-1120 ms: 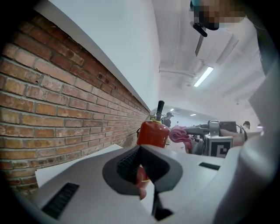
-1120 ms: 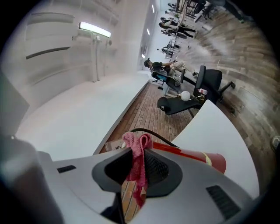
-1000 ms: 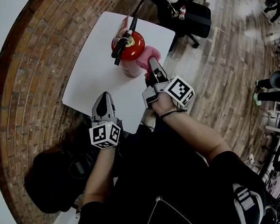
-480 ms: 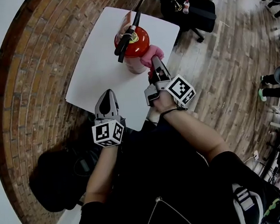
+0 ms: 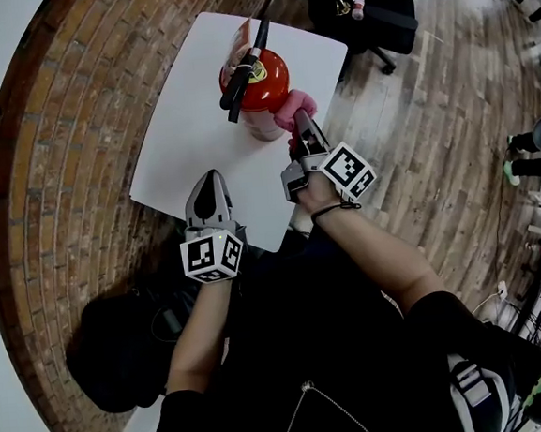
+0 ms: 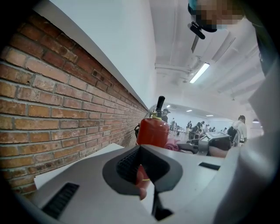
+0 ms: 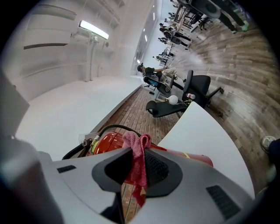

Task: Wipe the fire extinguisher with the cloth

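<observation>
At the red cylindrical metal fire extinguisher's (image 5: pixel 263 81) side, clamping crumpled pink cloth (image 5: pixel 295 105) with right gripper (image 5: pixel 299 123); left gripper (image 5: pixel 208 178) closed, empty. Risks toppling it if pressed unbraced.

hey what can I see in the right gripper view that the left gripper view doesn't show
Only the right gripper view: how the right gripper is shut on the cloth, plus a black chair and the wood floor. Only the left gripper view: the brick wall and the left gripper, shut and empty. Both: the red extinguisher on the white table, with the pink cloth beside it.
</observation>
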`<action>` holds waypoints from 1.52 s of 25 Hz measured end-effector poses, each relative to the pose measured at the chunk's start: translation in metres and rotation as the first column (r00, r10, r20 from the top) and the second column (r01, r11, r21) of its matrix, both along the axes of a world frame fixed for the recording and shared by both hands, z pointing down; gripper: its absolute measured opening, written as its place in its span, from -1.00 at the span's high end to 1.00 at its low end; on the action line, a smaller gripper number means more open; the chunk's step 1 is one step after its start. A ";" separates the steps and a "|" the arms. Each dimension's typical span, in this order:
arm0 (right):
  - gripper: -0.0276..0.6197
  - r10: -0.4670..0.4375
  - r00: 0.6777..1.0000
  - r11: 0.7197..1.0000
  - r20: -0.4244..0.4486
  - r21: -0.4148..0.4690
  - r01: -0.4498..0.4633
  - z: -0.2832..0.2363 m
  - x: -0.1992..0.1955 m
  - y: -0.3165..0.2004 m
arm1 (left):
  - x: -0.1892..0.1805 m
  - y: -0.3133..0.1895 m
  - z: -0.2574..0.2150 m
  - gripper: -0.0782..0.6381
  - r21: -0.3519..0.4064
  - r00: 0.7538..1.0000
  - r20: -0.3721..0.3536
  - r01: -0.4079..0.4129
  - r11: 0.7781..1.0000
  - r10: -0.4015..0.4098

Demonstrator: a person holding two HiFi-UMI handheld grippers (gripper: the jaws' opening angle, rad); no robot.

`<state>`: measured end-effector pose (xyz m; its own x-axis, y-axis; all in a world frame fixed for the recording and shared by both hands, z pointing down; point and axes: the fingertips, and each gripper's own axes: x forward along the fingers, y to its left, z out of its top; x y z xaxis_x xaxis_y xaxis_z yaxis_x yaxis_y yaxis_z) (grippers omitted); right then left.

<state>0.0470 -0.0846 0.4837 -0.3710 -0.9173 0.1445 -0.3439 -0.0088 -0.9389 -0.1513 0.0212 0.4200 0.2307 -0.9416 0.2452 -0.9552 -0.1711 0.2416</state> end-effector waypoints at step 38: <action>0.64 -0.020 0.977 0.965 -0.211 -0.259 -0.036 0.153 -0.004 0.001 | -0.038 0.032 0.034 0.70 -0.082 0.998 0.059 0.023 0.996 -0.019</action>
